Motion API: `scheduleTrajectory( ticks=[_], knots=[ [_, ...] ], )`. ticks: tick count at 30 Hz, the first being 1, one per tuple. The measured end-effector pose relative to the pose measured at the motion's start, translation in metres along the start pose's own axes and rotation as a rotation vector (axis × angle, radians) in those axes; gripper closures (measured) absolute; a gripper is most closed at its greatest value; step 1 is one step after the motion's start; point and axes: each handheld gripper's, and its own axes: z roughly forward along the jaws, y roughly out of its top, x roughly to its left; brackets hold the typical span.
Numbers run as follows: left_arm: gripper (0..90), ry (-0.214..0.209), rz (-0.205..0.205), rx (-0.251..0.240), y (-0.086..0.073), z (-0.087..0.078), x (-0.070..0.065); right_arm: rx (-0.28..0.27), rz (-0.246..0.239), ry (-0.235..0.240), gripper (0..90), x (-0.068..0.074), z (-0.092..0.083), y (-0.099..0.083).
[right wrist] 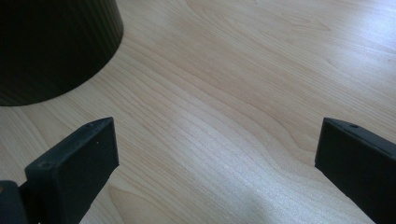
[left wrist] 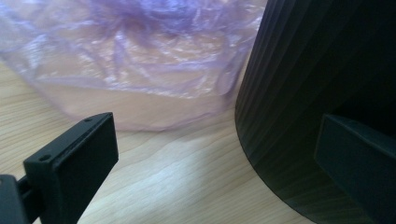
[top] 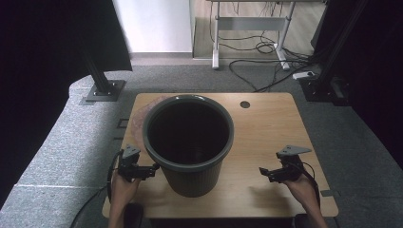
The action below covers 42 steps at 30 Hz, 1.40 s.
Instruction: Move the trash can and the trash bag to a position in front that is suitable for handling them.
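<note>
A dark grey ribbed bin (top: 188, 142) stands upright in the middle of the wooden table (top: 266, 128), its inside dark. A thin purple plastic bag (top: 138, 118) lies crumpled behind the bin at the left; it is also in the left gripper view (left wrist: 140, 60) past the bin's wall (left wrist: 317, 93). My left gripper (top: 151, 171) sits low beside the bin's left side, open, with nothing between its jaws (left wrist: 215, 163). My right gripper (top: 266, 173) hovers over bare wood to the right of the bin (right wrist: 51, 42), open and empty (right wrist: 217, 163).
A round cable hole (top: 244, 104) is in the table's far right part. Grey carpet surrounds the table, with black frame posts (top: 97, 76) at the back left and right, and cables (top: 266, 61) on the floor beyond.
</note>
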Motion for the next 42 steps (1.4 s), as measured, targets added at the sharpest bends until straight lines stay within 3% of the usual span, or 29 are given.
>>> scheduleTrajectory(
  ticks=[6,14,21,25,27,30,32,37,39,40,42],
  knots=[
    [0.0,-0.028,0.041,0.015,0.012,0.015,-0.018,-0.024,0.012,0.011,0.0,0.000,-0.001,0.003],
    [0.0,-0.057,0.102,0.031,0.031,0.036,-0.039,-0.049,-0.012,0.017,0.0,0.004,0.002,0.018],
    [0.0,-0.081,0.118,0.028,0.043,0.053,-0.052,-0.067,-0.013,0.013,0.0,0.004,0.011,0.033],
    [0.0,-0.081,0.136,0.028,0.050,0.062,-0.060,-0.059,-0.027,0.004,0.0,0.004,0.015,0.039],
    [0.0,-0.079,0.144,0.027,0.053,0.066,-0.064,-0.047,-0.043,-0.032,0.0,0.003,0.013,0.040],
    [0.0,-0.094,0.143,0.022,0.055,0.071,-0.068,-0.044,-0.035,-0.047,0.0,-0.002,0.009,0.039],
    [0.0,-0.101,0.137,0.019,0.056,0.073,-0.069,-0.042,-0.032,-0.069,0.0,-0.004,0.006,0.039],
    [0.0,-0.118,0.119,0.029,0.057,0.072,-0.065,-0.046,-0.027,-0.063,0.0,-0.007,0.006,0.038],
    [0.0,-0.085,0.118,0.033,0.058,0.069,-0.059,-0.049,-0.023,-0.064,0.0,-0.008,0.006,0.036],
    [0.0,-0.048,0.112,0.036,0.060,0.065,-0.050,-0.039,-0.013,-0.065,0.0,-0.011,0.007,0.031],
    [0.0,-0.031,0.111,0.043,0.061,0.063,-0.045,-0.034,-0.003,-0.065,0.0,-0.013,0.008,0.028]
  ],
)
